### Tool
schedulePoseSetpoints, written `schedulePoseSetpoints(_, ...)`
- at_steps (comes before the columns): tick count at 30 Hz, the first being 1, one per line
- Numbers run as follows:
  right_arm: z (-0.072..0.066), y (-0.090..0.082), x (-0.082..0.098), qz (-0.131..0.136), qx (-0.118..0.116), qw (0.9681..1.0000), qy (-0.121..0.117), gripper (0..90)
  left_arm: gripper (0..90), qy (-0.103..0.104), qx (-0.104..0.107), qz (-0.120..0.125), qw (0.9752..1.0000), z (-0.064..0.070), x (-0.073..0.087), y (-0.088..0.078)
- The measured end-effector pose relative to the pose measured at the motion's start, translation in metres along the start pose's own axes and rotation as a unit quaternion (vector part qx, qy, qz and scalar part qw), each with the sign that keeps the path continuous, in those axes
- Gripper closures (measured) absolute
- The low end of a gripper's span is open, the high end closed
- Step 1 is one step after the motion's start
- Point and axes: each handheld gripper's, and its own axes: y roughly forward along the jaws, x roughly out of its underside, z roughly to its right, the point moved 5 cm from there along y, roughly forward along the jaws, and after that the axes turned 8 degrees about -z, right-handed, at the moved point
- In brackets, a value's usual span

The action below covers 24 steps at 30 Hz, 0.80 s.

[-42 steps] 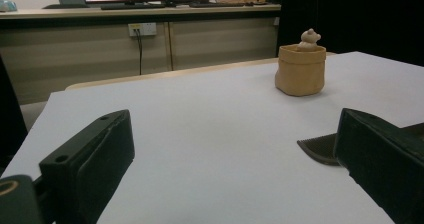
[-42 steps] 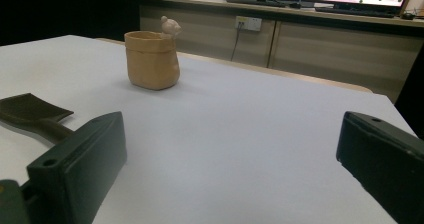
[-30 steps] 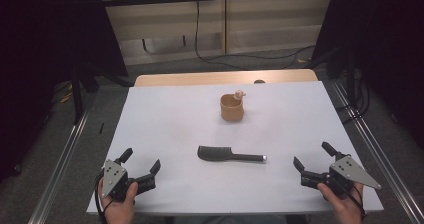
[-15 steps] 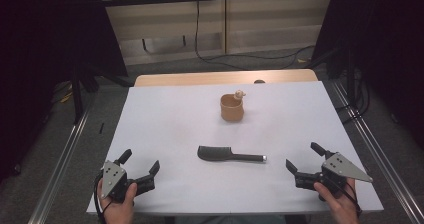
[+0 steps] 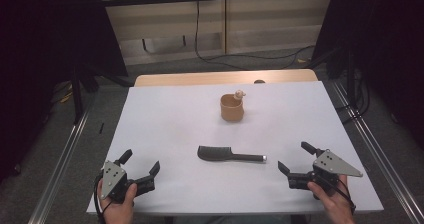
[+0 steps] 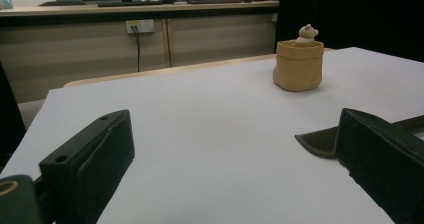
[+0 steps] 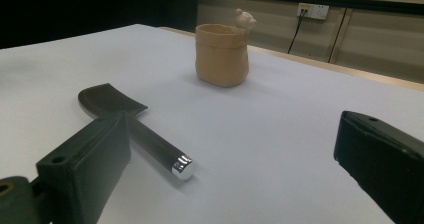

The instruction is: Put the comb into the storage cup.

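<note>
The right gripper (image 5: 295,159) has slid inward toward the comb's (image 5: 230,155) silver-capped end; the left gripper (image 5: 140,163) has stayed put.

High view: both sets of jaws gape wide, empty, flanking the comb on the white table (image 5: 170,119). The tan cup (image 5: 232,108) stands beyond the comb.

Left gripper view: the comb's head (image 6: 317,140) peeks beside one jaw.

Right gripper view: the comb (image 7: 131,126) lies just ahead, the cup (image 7: 222,54) behind it.

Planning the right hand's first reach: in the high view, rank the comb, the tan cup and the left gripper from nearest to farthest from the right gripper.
1. Comb: just left of the right gripper, its silver handle tip pointing toward it.
2. Tan cup: farther up the table, mid-table, with a small figure on its rim.
3. Left gripper: across the table's near edge, at the left.
</note>
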Motion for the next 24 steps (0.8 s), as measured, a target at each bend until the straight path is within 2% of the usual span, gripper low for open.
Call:
schedulePoseSetpoints(4, -0.003, 0.007, -0.003, -0.004, -0.014, 0.9999, 0.006, 0.7, 2.8, 0.0, 0.001, -0.002, 1.0, 0.0, 0.001, 0.0)
schedulePoseSetpoints(11, -0.015, 0.023, -0.014, -0.02, -0.044, 0.9988, -0.006, 0.7, 2.9, 0.0, -0.001, -0.001, 1.0, -0.001, 0.001, -0.001)
schedulePoseSetpoints(13, -0.017, 0.026, -0.016, -0.025, -0.048, 0.9985, -0.01, 1.1, 2.9, -0.001, -0.001, -0.002, 1.0, 0.0, 0.001, -0.001)
schedulePoseSetpoints(15, -0.018, 0.03, -0.018, -0.032, -0.042, 0.9985, -0.014, 1.0, 2.9, 0.0, -0.001, -0.002, 1.0, -0.001, 0.001, 0.0)
schedulePoseSetpoints(18, -0.019, 0.033, -0.02, -0.034, -0.049, 0.9981, -0.01, 1.0, 2.8, 0.0, 0.003, -0.003, 1.0, 0.0, 0.001, 0.001)
schedulePoseSetpoints(24, -0.024, 0.046, -0.029, -0.077, -0.091, 0.9927, -0.017, 1.5, 2.8, -0.001, 0.004, -0.003, 1.0, 0.001, 0.001, 0.001)
